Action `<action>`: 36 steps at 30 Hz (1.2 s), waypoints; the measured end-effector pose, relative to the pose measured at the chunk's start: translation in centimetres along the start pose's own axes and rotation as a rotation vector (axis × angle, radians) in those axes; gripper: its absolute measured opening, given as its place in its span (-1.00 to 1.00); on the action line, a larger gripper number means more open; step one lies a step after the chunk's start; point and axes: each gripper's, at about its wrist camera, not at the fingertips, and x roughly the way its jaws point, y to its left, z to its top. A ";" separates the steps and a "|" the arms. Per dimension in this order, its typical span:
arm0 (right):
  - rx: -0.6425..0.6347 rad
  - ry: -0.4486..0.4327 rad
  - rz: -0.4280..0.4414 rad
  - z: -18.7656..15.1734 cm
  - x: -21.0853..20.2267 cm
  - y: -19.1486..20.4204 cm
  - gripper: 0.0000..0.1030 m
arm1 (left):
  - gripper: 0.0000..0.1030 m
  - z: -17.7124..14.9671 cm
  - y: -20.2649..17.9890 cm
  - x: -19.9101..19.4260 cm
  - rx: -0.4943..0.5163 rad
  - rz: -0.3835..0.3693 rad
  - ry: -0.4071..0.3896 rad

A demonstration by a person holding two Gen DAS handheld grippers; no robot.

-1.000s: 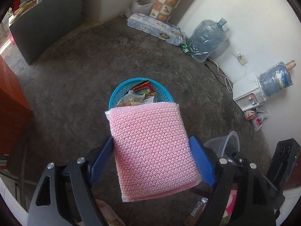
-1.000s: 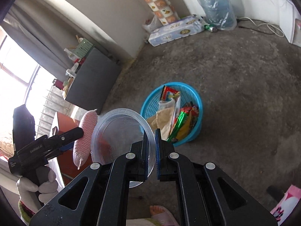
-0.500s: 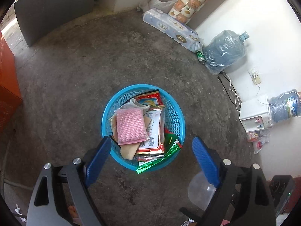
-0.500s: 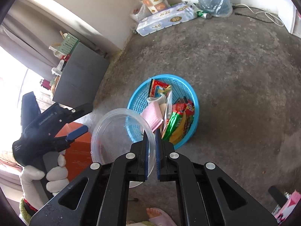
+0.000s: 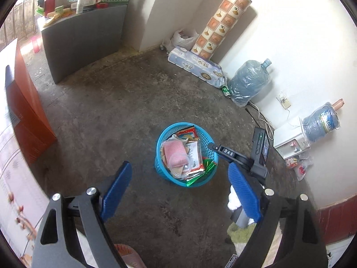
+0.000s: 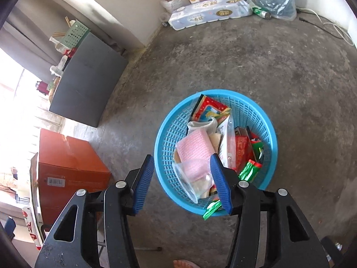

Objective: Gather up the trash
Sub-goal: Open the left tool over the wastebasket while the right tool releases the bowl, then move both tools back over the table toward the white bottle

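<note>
- Trash fills a blue basket [image 6: 268,120] that stands on the bare concrete floor [image 6: 279,55], well out from the walls.
- Pink sponge [image 6: 195,146] lies on top of the pile, toward the basket's left side in the right wrist view; the left wrist view shows it too [image 5: 173,150].
- Clear plastic lid [image 6: 190,178] rests tilted over the sponge's near end, just ahead of the right gripper [image 6: 181,178] (pink shows through the plastic).
- Red, white and green wrappers [image 6: 250,167] crowd the rest of the basket, and a green one pokes over the near rim.
- Right gripper hangs over the basket's near rim, pointing steeply down; its jaws are opening, about half apart, and the blue pads [image 6: 219,181] press on nothing, with the lid lying below the gap.
- Left gripper [image 5: 179,192] hovers higher and further back, jaws wide and holding nothing, the basket showing between its pads [image 5: 116,189].
- From the left wrist view the right gripper's black body [image 5: 225,151] reaches in over the basket's right edge.
- Around the room: an orange box [image 6: 67,165] to the left, a grey counter [image 6: 84,82] beyond it, a pack of paper rolls [image 6: 209,11] and a water jug [image 5: 247,82] by the far wall.
</note>
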 end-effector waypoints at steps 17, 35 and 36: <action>-0.109 -0.079 -0.024 -5.0 -9.8 2.0 0.11 | 0.67 -11.0 7.6 -14.1 -0.046 0.051 -0.167; -0.530 0.021 0.304 -12.1 -16.2 22.3 0.44 | 0.67 -24.7 20.7 -29.3 -0.287 0.334 -0.462; -0.551 0.049 0.326 -12.6 -16.1 23.7 0.45 | 0.67 -25.3 21.9 -30.0 -0.303 0.361 -0.475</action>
